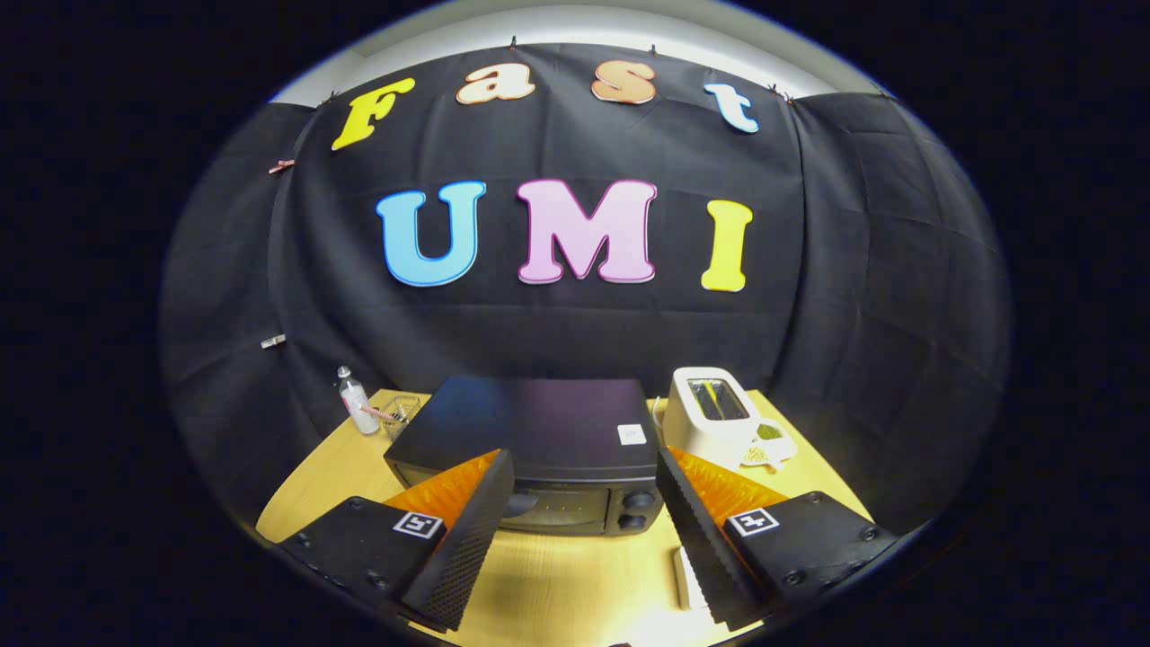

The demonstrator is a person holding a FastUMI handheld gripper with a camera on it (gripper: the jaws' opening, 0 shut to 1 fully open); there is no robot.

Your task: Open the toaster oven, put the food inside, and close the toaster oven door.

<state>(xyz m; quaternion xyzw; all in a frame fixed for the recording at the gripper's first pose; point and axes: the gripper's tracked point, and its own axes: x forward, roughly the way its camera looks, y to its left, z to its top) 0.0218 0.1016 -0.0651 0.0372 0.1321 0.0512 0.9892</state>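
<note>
- Black toaster oven [539,431]: sat on the desk [575,575] at 12 o'clock from the fingers, just beyond their tips; door closed, two round knobs [636,509] stacked at the right of its front, a small pale sticker [632,434] on its top.
- Hand-held gripper [584,485]: released, fingers spread wide apart and grasping nothing; it hung above the desk with the oven's front showing between the fingertips.
- Light wooden desk: carried every item listed; bare wood lay between the fingers, near the viewer.
- White slot toaster [712,412]: stood at 1 o'clock, just beside the oven's right flank, upright.
- Pale plate with greenish food [764,445]: rested at 2 o'clock, touching or nearly touching the toaster's front corner; which, I could not tell. The kind of food could not be made out.
- Small clear bottle [355,400]: stood upright at 10 o'clock, near the desk's far-left corner.
- Clear container [402,415]: sat between the bottle and the oven, with a striped stick leaning into it.
- White flat object [690,580]: lay on the desk beside the right finger, partly hidden.
</note>
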